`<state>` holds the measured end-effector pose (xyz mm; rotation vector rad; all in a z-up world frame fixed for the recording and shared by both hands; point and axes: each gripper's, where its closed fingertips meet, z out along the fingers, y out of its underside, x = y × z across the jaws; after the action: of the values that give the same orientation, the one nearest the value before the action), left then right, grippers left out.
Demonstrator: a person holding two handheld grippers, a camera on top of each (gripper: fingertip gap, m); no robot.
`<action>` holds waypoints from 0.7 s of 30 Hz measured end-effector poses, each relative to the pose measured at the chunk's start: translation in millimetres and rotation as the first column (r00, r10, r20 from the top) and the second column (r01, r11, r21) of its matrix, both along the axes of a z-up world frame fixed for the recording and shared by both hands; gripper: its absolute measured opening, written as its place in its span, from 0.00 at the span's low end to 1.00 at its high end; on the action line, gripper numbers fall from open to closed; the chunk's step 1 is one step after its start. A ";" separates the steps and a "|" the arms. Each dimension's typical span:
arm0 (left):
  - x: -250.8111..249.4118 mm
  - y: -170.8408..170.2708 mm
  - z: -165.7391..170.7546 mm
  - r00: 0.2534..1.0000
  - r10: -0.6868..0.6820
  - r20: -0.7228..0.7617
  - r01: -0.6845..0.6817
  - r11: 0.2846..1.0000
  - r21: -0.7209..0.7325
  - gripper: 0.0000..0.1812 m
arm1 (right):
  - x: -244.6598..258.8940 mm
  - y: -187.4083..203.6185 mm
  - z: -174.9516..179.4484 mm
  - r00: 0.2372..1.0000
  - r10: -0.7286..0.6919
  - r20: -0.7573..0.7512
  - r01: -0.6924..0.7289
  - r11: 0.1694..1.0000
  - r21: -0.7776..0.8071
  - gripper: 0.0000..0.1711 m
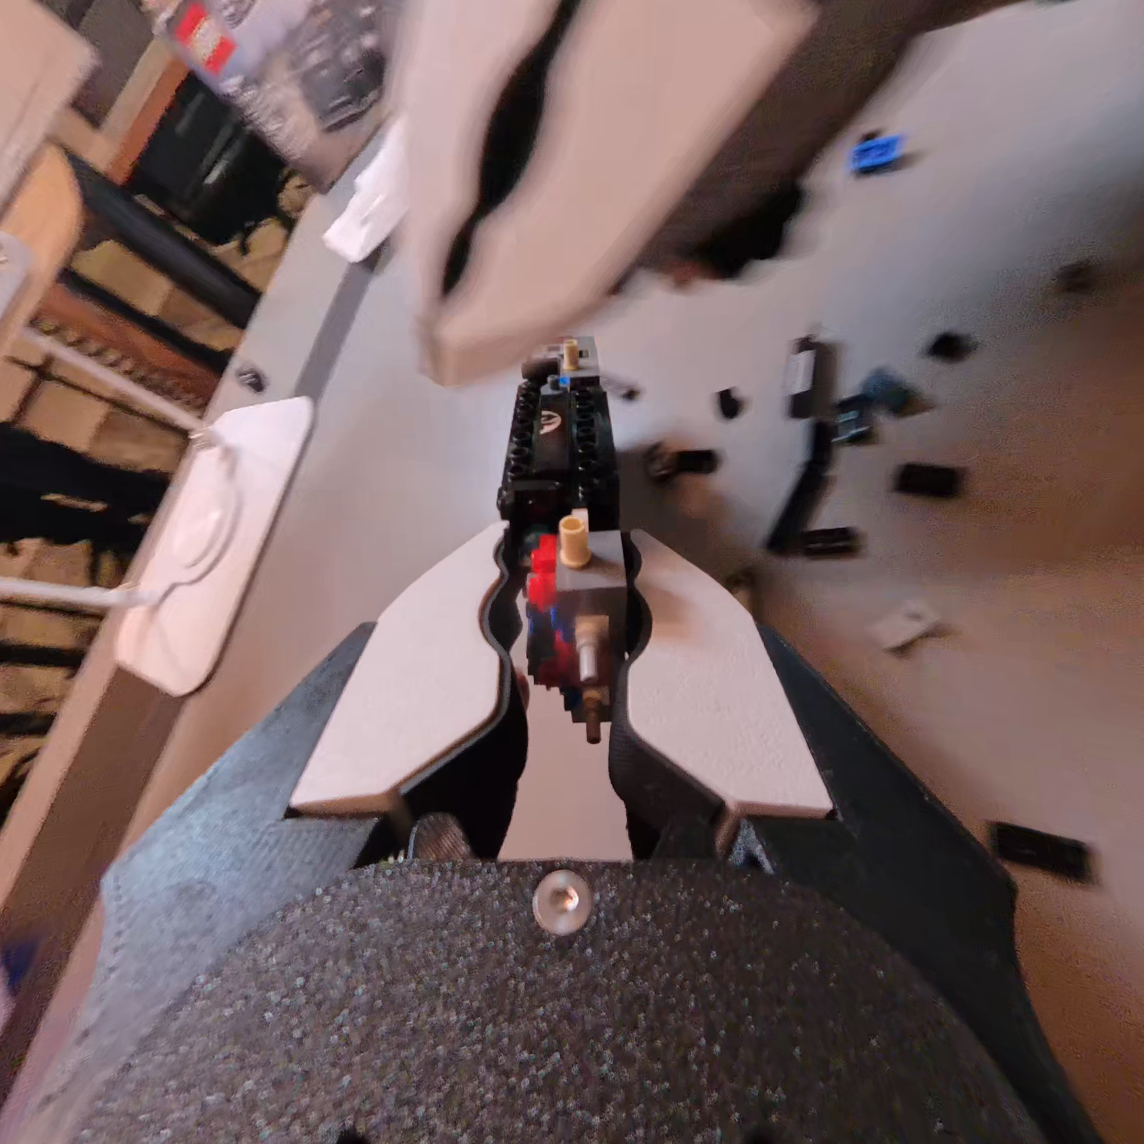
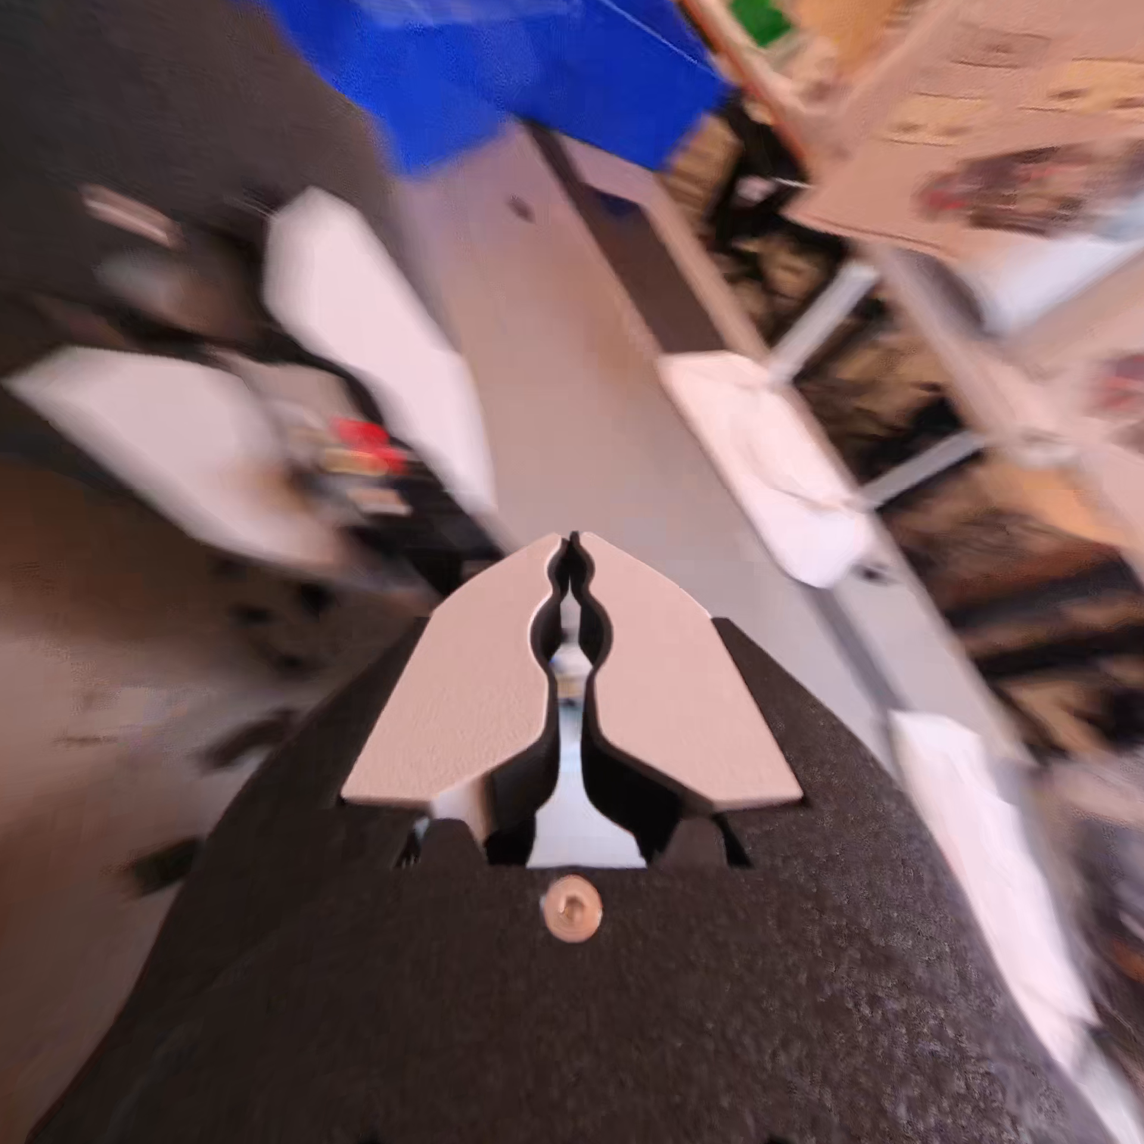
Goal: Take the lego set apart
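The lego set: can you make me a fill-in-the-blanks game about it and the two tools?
1. The left tool is shut on the ____ set.
2. The right tool has its fingertips ____ together, with nothing seen between them.
3. Loose black pieces lie scattered on the ____.
4. A tan peg sticks up beside the ____ bricks in the set.

Missing words: lego; closed; table; red
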<state>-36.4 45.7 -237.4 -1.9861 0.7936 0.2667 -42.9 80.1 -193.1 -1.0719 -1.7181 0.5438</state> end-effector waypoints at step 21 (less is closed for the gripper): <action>0.9 0.8 -0.5 0.999 0.029 -0.033 -0.029 1.000 -0.009 0.17 | 14.8 -46.4 -4.2 0.969 0.240 0.058 -0.226 0.957 -0.181 0.05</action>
<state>-35.5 46.4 -237.9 -2.0080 0.7886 0.3137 -28.1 33.7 -197.3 -1.0283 -1.9084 0.8222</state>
